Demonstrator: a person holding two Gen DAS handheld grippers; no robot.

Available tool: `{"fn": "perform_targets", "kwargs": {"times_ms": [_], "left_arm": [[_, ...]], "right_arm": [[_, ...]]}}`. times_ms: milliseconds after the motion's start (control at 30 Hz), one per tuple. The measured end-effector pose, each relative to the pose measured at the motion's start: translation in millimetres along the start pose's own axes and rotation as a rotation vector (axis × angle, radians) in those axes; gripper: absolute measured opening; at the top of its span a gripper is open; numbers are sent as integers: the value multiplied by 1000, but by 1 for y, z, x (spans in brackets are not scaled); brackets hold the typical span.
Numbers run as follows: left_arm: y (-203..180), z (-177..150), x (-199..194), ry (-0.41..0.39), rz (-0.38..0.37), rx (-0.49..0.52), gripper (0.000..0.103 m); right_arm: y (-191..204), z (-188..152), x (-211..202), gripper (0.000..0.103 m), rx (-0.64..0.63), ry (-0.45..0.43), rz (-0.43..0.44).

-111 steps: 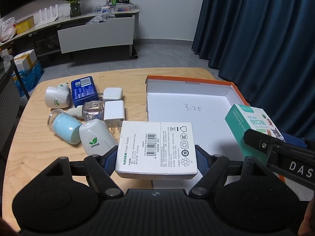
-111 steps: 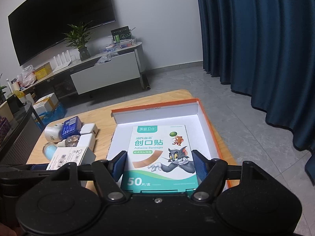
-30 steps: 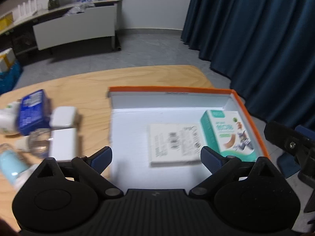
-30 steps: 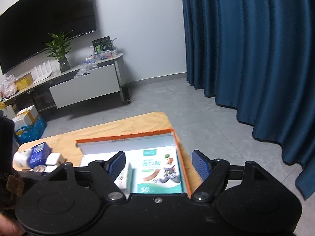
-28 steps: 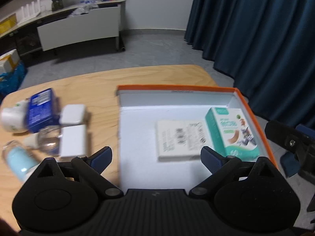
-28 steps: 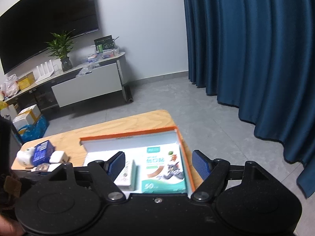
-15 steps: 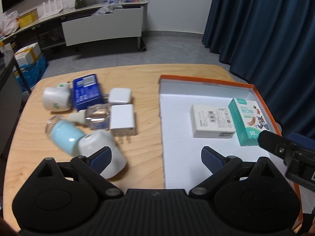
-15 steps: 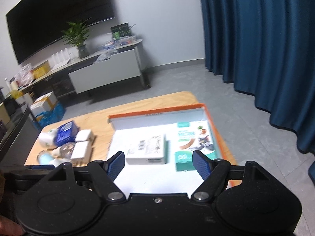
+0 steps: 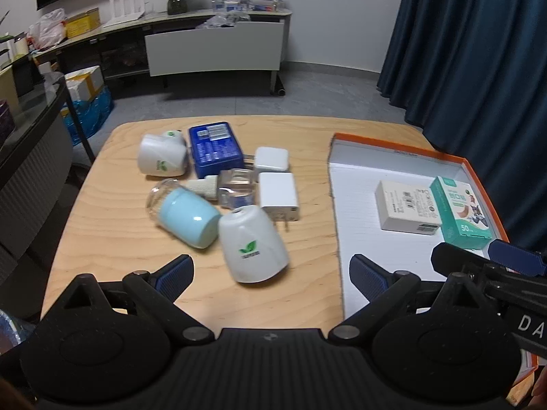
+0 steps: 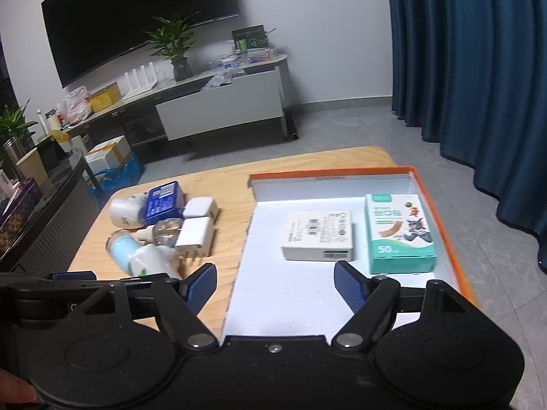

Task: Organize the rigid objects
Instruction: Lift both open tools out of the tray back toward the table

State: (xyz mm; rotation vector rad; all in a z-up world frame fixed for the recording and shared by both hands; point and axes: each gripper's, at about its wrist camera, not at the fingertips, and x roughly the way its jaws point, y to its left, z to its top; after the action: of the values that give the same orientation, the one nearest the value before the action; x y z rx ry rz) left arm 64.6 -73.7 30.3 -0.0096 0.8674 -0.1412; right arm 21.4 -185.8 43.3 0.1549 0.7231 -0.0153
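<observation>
Left gripper (image 9: 270,275): fingers wide, empty, over the bench.
Right gripper (image 10: 275,285): fingers wide, empty.
Tray (image 10: 328,179): holds white box (image 10: 318,235) beside green box (image 10: 398,234).

dark television (image 10: 136,20), potted plant (image 10: 174,48), blue curtain (image 10: 478,68), white cabinet (image 9: 215,46)

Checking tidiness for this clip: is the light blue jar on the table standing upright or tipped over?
Tipped over. The light blue jar lies on its side on the wooden table, clear end toward the far left, touching the white diffuser.
</observation>
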Motion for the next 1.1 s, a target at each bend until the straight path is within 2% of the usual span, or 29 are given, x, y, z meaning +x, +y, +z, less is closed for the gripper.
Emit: {"fn": "perform_targets", "kwargs": {"times_ms": [633,867,1100], "left_arm": [[41,-11,-8,-8,33,-56,100],[58,-20,-9,0,28,-75,100],[80,-28,-4,20,56,-123,100]], "right_arm": [[37,-5,9,89,-54,32,57],[50,-14,14,89,-82,57,90],[55,-20,21,89,-95,82,114]]}}
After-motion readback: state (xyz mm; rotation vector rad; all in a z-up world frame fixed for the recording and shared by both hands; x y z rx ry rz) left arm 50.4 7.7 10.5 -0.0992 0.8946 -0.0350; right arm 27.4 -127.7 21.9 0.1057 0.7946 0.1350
